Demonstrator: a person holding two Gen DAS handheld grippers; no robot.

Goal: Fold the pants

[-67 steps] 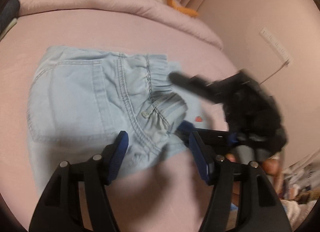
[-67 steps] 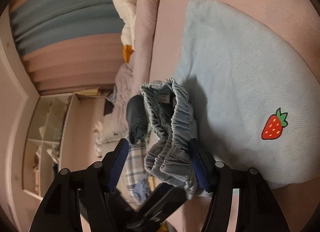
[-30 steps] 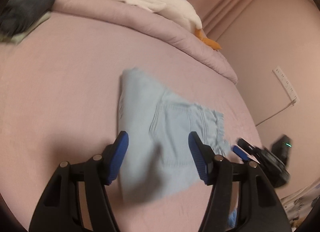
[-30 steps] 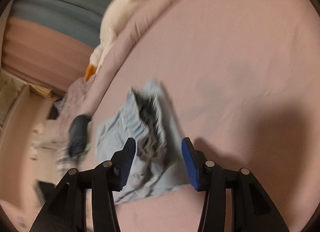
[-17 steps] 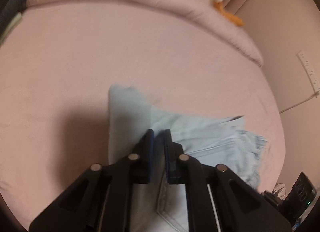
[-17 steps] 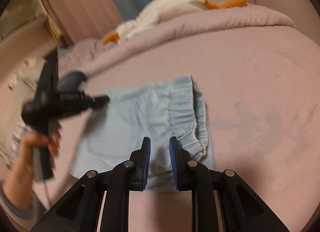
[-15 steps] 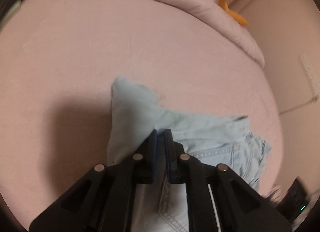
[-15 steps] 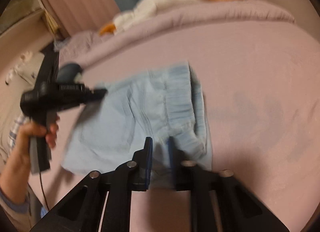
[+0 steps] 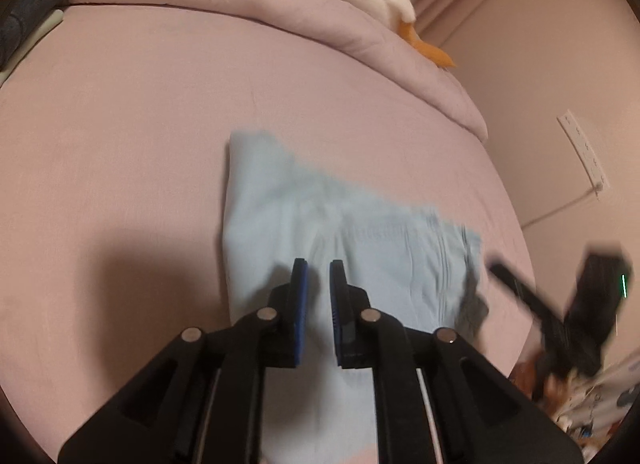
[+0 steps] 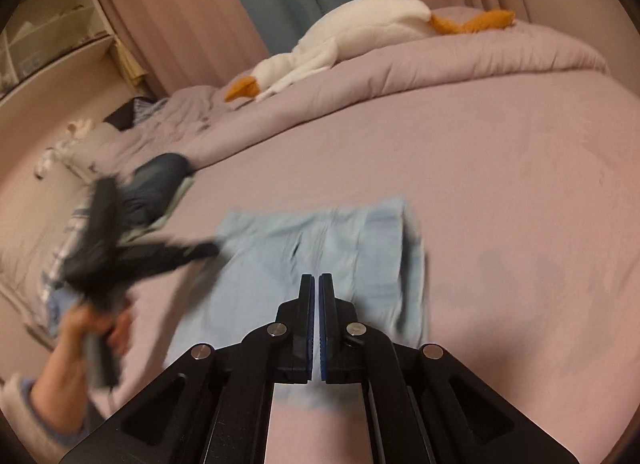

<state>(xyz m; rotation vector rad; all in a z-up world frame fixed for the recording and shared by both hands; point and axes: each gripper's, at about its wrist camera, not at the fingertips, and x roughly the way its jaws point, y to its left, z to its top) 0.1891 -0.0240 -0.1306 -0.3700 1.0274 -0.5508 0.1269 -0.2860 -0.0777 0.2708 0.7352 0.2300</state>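
Note:
Light blue pants [image 9: 360, 232] lie folded and flat on the pink bed [image 9: 120, 144]; the right wrist view shows these pants [image 10: 340, 240] with the gathered waistband to the right. My left gripper [image 9: 318, 268] hovers over their near part, jaws almost together with only a thin gap and no cloth in it. From the right wrist view, the left gripper [image 10: 212, 250] is blurred at the pants' left edge. My right gripper [image 10: 319, 278] is shut and empty above the pants' near edge. In the left wrist view, the right gripper [image 9: 494, 266] is a blur beside the waistband.
A white plush goose [image 10: 360, 28] lies on the rolled pink duvet [image 10: 440, 60] at the far side. A dark rolled garment [image 10: 156, 180] sits at the bed's left edge, near a hand [image 10: 92, 328] that holds the left gripper. A wall socket strip [image 9: 582, 152] is on the right wall.
Both grippers went from wide open to shut. The right gripper rolled back to level. Both have drawn back from the pants, which now lie flat and folded.

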